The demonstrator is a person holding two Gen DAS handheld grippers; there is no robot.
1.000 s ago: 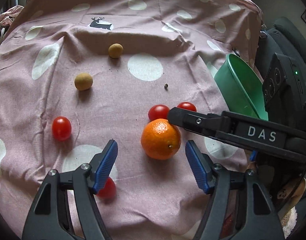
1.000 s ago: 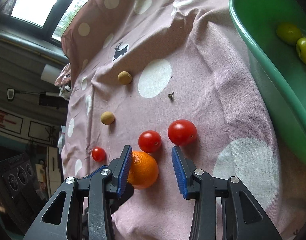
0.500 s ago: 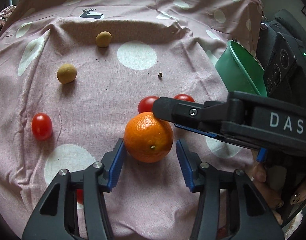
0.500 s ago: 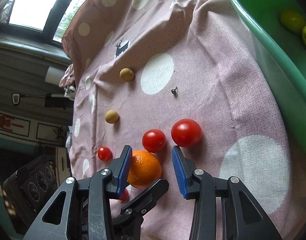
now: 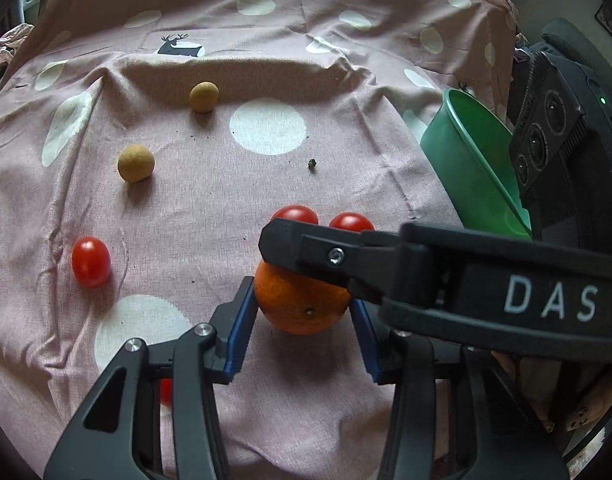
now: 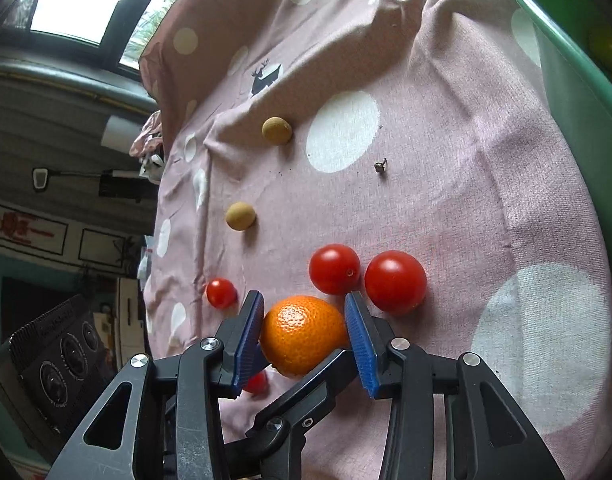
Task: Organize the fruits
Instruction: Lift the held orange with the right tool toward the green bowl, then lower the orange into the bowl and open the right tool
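Left gripper (image 5: 302, 312) is closing on the orange (image 5: 300, 306) to lift it toward the bowl (image 5: 474, 168); right gripper (image 6: 306, 326) brackets it too, half-closed

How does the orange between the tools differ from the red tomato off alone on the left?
The round, dimpled orange is larger; the smooth red tomato is smaller and oval. The orange sits between the closing left tool's blue pads; the tomato lies free. Both rest on the pink polka-dot cloth.
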